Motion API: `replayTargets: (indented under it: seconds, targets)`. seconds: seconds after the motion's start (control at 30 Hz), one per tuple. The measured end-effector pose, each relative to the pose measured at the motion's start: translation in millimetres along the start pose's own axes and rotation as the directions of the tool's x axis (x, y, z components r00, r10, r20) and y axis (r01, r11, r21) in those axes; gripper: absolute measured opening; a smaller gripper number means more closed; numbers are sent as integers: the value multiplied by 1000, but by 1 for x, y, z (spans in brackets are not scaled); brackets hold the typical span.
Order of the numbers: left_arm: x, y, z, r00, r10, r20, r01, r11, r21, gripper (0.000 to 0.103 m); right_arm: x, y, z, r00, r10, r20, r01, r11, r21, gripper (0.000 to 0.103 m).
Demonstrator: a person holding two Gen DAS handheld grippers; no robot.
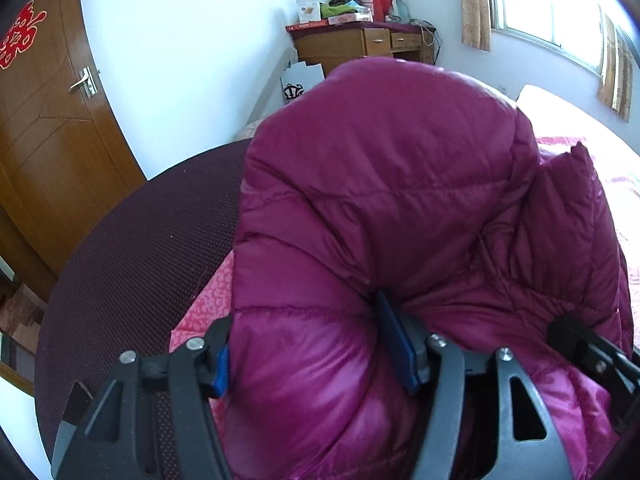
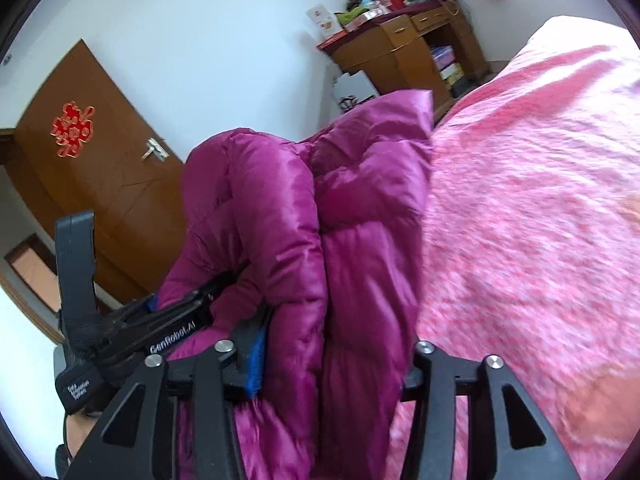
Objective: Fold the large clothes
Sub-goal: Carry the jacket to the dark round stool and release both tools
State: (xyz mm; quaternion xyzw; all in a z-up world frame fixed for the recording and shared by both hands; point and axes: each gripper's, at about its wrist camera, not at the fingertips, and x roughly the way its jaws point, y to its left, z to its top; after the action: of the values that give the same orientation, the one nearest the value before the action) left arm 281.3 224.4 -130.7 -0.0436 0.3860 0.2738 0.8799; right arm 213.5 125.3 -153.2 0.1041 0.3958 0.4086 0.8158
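A magenta quilted down jacket (image 1: pixel 380 200) is bunched up and held off the bed. My left gripper (image 1: pixel 312 344) is shut on a thick fold of the jacket, which bulges between its blue-padded fingers (image 1: pixel 394 340). My right gripper (image 2: pixel 332 356) is shut on another thick fold of the same jacket (image 2: pixel 352 208). The right gripper's tip (image 1: pixel 576 340) shows at the right edge of the left wrist view, and the left gripper (image 2: pixel 176 308) shows at the left of the right wrist view, close beside.
A pink bedspread (image 2: pixel 540 220) covers the bed to the right. A dark maroon cloth (image 1: pixel 140 240) lies under the jacket to the left. A wooden door (image 1: pixel 44 132) stands on the left. A cluttered wooden desk (image 1: pixel 360 40) stands at the far wall, near a window (image 1: pixel 560 4).
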Motion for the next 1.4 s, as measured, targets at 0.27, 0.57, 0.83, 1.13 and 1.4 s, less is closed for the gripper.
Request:
replayTargets:
  seconds: [0.27, 0.57, 0.83, 1.13, 1.4]
  targets:
    - [-24, 25, -19, 1000, -2, 3, 2, 1000, -5, 65, -59, 60, 22, 948, -208, 241, 261, 941, -216, 49]
    - [-37, 23, -29, 1000, 9, 10, -9, 1000, 9, 64, 25, 70, 61, 967, -256, 1, 251, 946, -207, 38]
    - [-40, 36, -24, 996, -85, 0, 85, 996, -15, 69, 35, 29, 32, 932, -362, 26, 361, 917, -167, 38]
    - [-64, 90, 34, 988, -112, 109, 119, 991, -60, 71, 28, 13, 19, 934, -350, 71, 357, 927, -119, 39]
    - [1, 16, 64, 996, -91, 20, 88, 989, 121, 71, 23, 2, 12, 943, -321, 89, 328, 941, -80, 39]
